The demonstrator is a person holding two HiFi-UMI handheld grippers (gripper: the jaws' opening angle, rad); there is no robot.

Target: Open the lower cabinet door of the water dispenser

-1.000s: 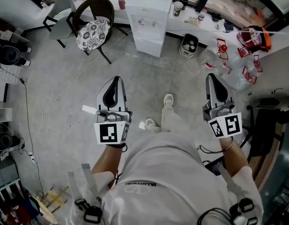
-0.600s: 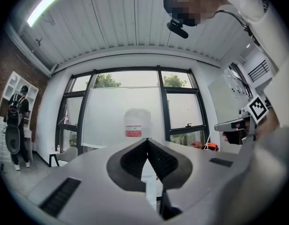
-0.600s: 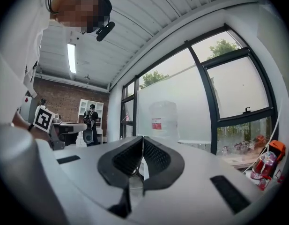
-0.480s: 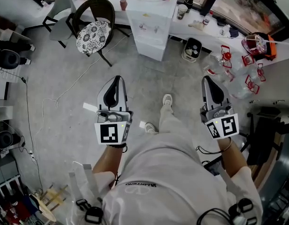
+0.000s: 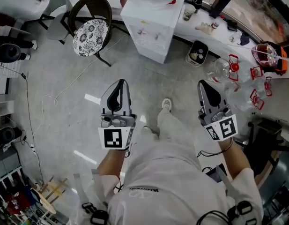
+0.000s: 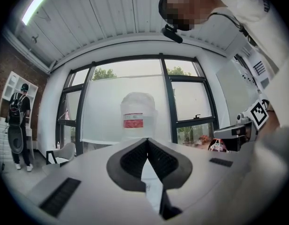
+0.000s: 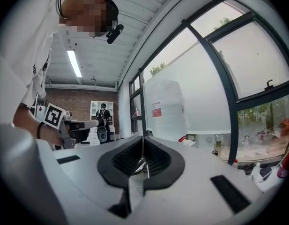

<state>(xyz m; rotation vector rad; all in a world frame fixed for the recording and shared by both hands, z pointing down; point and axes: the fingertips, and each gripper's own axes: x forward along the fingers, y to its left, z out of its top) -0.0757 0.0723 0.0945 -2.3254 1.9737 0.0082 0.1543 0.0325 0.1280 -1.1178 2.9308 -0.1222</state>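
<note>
2 grippers [image 5: 120,81] [image 5: 201,83] well short of dispenser [image 5: 153,32].

- I'm looking into a studio-like workroom: bare grey concrete floor [image 5: 60,130], red brick back wall [image 7: 78,104], tall black-framed windows [image 6: 166,102].
- White box-shaped water dispenser [image 5: 153,36], black round-backed chair with floral cushion [image 5: 90,32].

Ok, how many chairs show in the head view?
2. A dark chair with a patterned cushion, left of the water dispenser; a pale grey chair beyond it, at the top edge. Others may be out of frame.
</note>
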